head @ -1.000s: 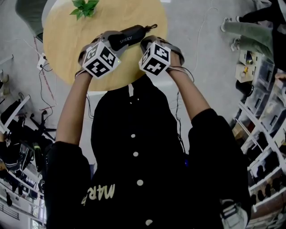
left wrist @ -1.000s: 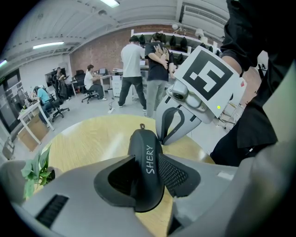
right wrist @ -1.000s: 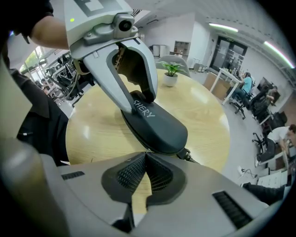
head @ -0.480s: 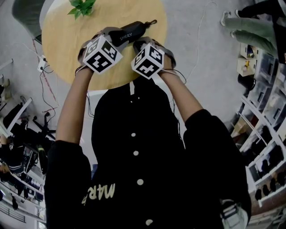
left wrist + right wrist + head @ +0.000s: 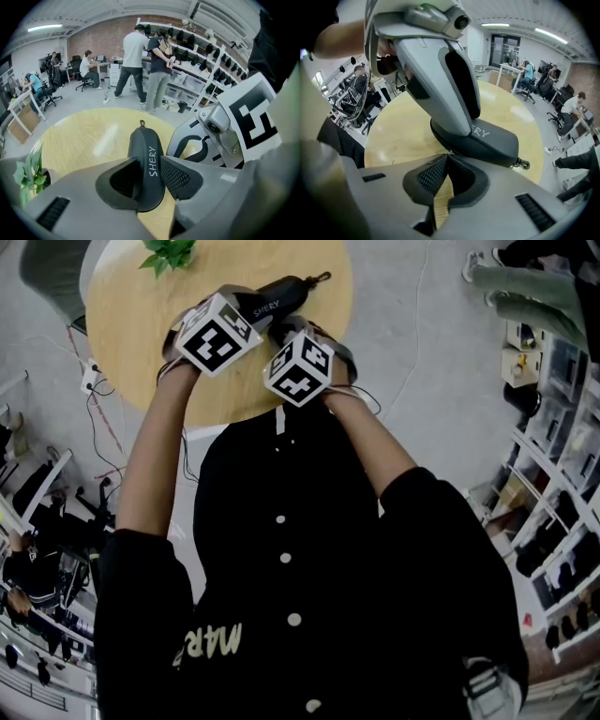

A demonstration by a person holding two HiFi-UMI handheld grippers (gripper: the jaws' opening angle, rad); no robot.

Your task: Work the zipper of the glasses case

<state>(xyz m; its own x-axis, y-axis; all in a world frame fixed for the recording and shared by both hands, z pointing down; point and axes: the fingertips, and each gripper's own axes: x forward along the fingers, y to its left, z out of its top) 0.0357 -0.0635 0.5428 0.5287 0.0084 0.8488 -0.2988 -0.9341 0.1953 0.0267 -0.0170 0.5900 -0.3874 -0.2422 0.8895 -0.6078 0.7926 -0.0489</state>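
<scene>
Glasses case (image 5: pixel 281 294) lies on the round table (image 5: pixel 131 343), far tip close to the right rim, bare wood to its left. My left gripper (image 5: pixel 150 178) clamps its near end. My right gripper (image 5: pixel 446 161) is clenched, tips at the case's side seam. Plant (image 5: pixel 169 253) sits at the far-left edge.

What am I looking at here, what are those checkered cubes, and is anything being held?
No robot: a person holds a tool with a claw in each hand, and the checkered cubes are part of those tools. One picture comes from a camera on the person's head, looking down; the other two from cameras riding on each tool. On the round wooden table are a black glasses case and, at the edge, a plant. The left claw clamps the case. The right claw is pinched shut at the case's seam; whether it has the zipper tab is too small to tell.
</scene>
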